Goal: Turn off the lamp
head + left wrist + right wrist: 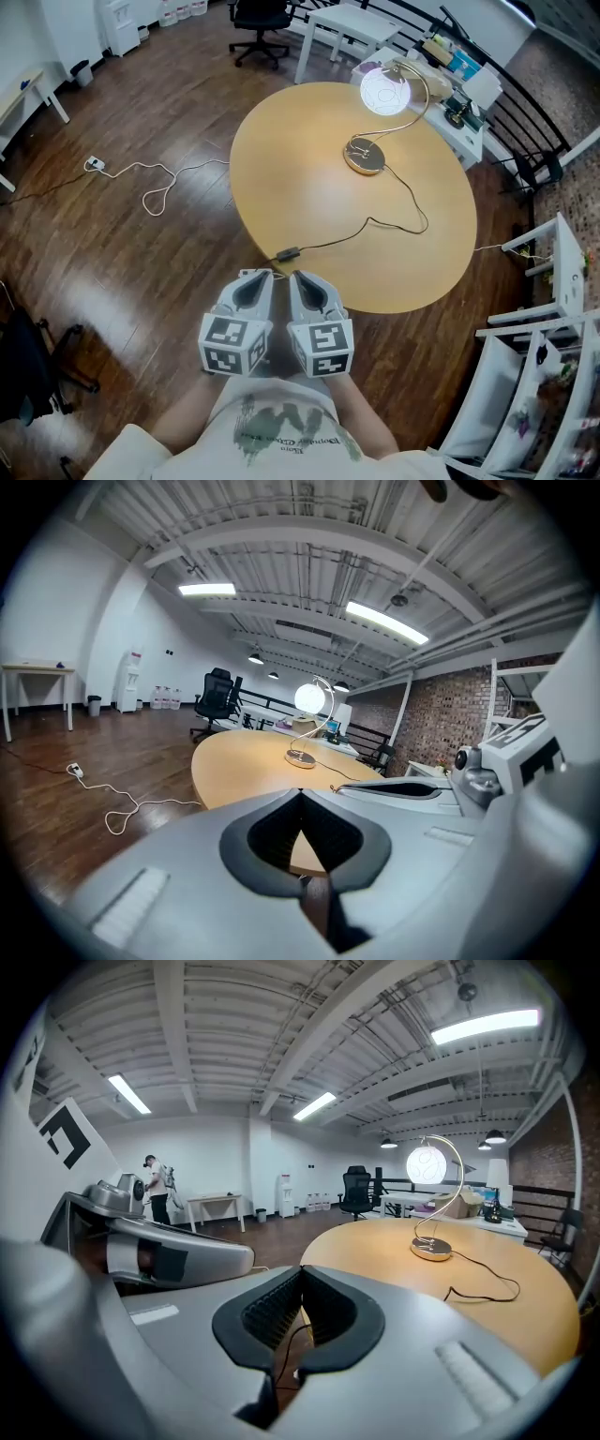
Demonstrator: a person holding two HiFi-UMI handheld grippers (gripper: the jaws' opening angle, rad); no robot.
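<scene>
The lamp stands lit at the far side of the round wooden table (309, 178): a glowing white globe (384, 91) on a curved gold stem over a round base (365, 156). Its black cord runs across the tabletop to an inline switch (287, 253) near the table's near edge. My left gripper (260, 276) and right gripper (302, 277) are side by side just short of that edge, both shut and holding nothing. The left gripper view shows the lamp (308, 698) far ahead beyond the left gripper (300, 795). The right gripper view shows the lamp (425, 1165) and cord (483, 1288) beyond the right gripper (302, 1272).
A black office chair (261, 19) and white tables (342, 28) stand beyond the table. A cluttered white desk (461, 103) adjoins its far right. White shelving (539, 366) stands at right. A white cable (150, 186) lies on the wood floor at left. A person (159, 1190) stands far off.
</scene>
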